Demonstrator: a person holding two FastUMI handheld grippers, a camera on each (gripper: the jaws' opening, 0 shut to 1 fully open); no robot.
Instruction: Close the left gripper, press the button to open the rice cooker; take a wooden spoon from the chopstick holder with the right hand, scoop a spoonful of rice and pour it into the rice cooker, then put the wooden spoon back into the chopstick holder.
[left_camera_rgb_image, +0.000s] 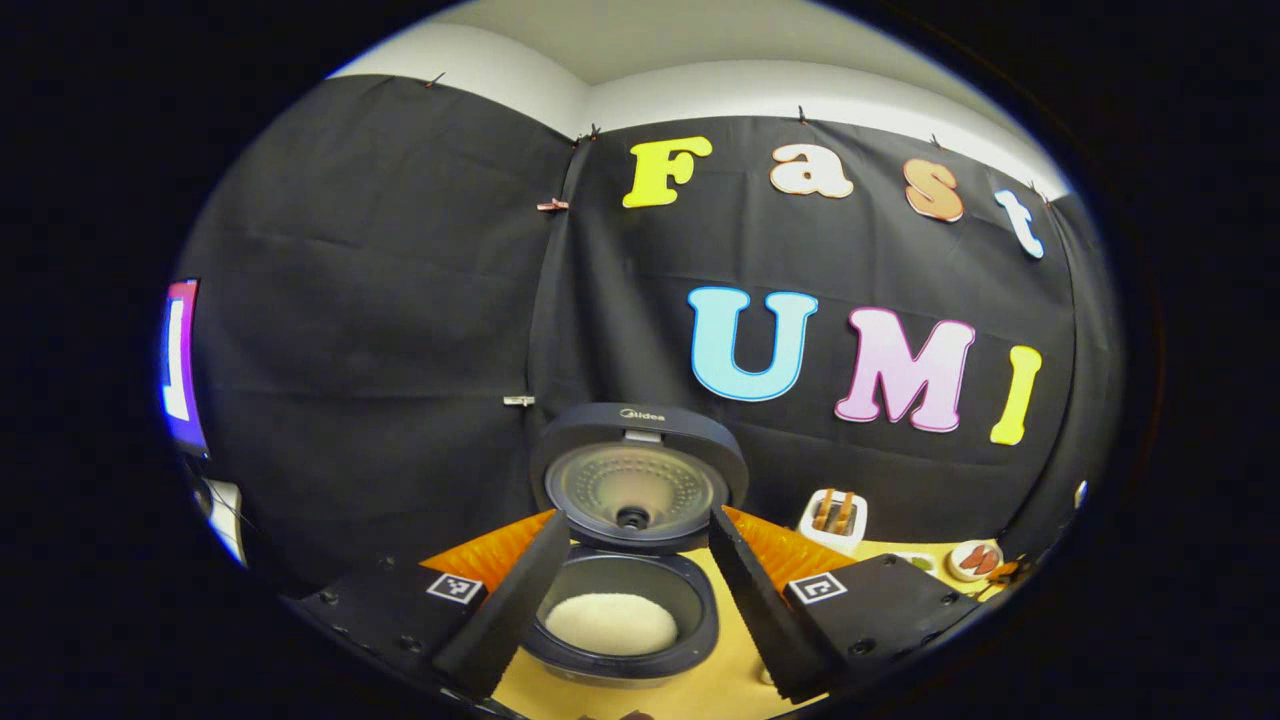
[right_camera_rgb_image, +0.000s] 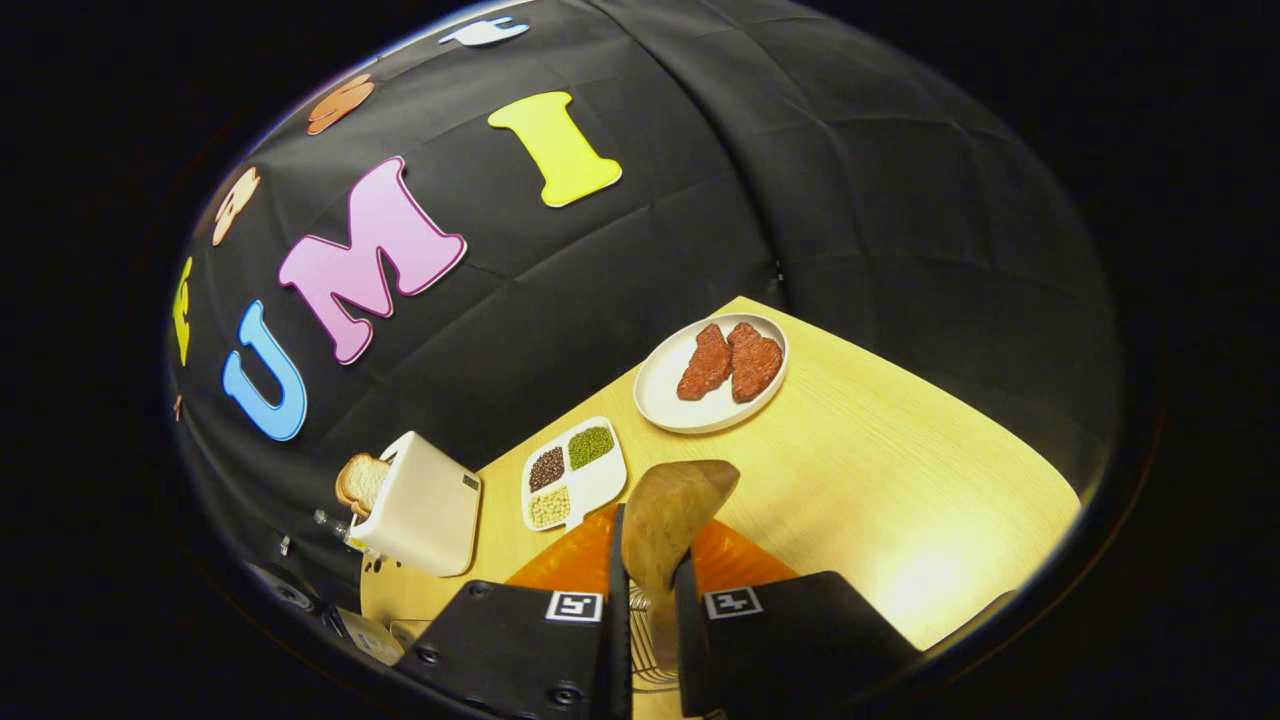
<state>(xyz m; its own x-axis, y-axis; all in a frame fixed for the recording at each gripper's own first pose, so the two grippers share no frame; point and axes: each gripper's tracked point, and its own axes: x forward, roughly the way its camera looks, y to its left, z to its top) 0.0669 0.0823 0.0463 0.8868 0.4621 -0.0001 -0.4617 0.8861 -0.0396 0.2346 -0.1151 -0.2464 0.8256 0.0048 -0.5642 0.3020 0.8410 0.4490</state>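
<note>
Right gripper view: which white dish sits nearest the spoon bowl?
The divided tray of three kinds of beans, just left of the wooden spoon; the round plate with two red meat pieces lies farther back.

Left gripper (left_camera_rgb_image: 632, 590): fingers spread wide (nothing between them), angled slightly downward. Right gripper (right_camera_rgb_image: 652, 620): fingers closed on wooden spoon (right_camera_rgb_image: 672, 525), tilted.

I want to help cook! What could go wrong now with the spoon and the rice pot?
The right gripper pinches the wooden spoon near its bowl, tilted, so it might slip or twist. The rice cooker lid stands open between the left gripper's spread fingers, so a bump could knock it shut.
</note>
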